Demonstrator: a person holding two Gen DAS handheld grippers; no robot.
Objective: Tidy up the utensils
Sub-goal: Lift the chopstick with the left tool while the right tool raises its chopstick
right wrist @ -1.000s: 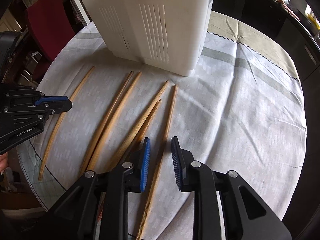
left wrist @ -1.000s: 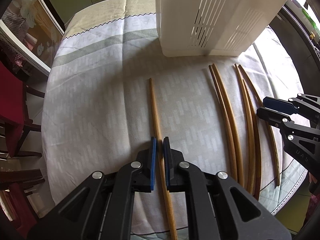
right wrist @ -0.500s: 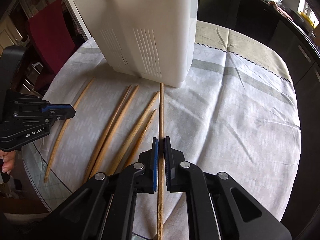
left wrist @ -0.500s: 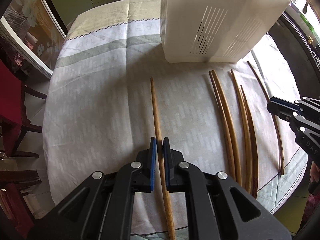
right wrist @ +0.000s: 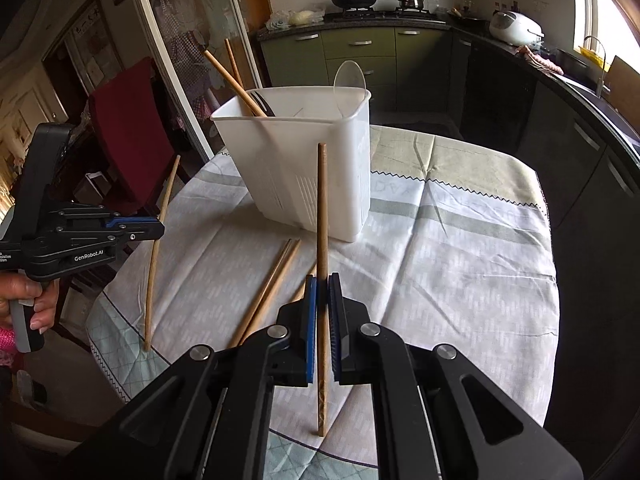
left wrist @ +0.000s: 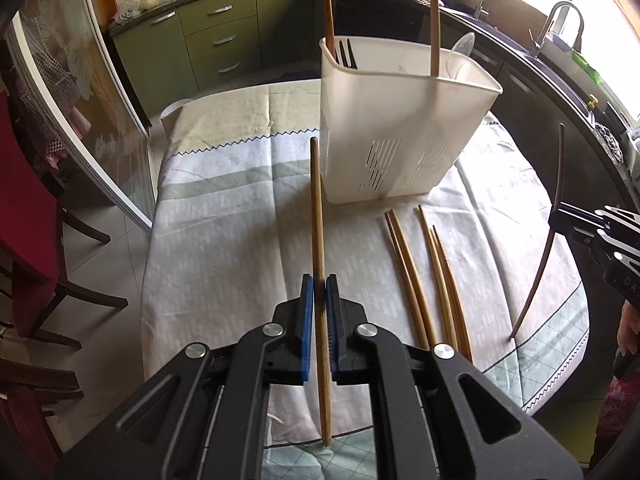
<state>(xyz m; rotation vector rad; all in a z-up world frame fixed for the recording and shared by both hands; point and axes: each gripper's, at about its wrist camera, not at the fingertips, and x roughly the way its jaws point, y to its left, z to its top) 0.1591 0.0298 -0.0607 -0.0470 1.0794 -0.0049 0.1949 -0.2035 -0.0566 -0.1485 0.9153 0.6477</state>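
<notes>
My left gripper (left wrist: 317, 285) is shut on a wooden chopstick (left wrist: 318, 220) and holds it lifted above the table, pointing toward the white utensil holder (left wrist: 400, 128). My right gripper (right wrist: 322, 282) is shut on another wooden chopstick (right wrist: 321, 216), also lifted, in front of the holder (right wrist: 304, 168). Each gripper shows in the other's view, the right one (left wrist: 560, 216) and the left one (right wrist: 158, 228). Several chopsticks (left wrist: 424, 268) lie on the cloth. The holder contains chopsticks, a fork and a clear spoon (right wrist: 351, 80).
The round table (right wrist: 460, 260) has a patterned cloth. A red chair (right wrist: 120, 120) and a glass door stand to the left. Dark counters and green cabinets (right wrist: 360, 52) run behind and to the right.
The right gripper closed on a chopstick. Both grippers then lifted their chopsticks off the cloth and tilted up, bringing the holder's rim and the kitchen into view.
</notes>
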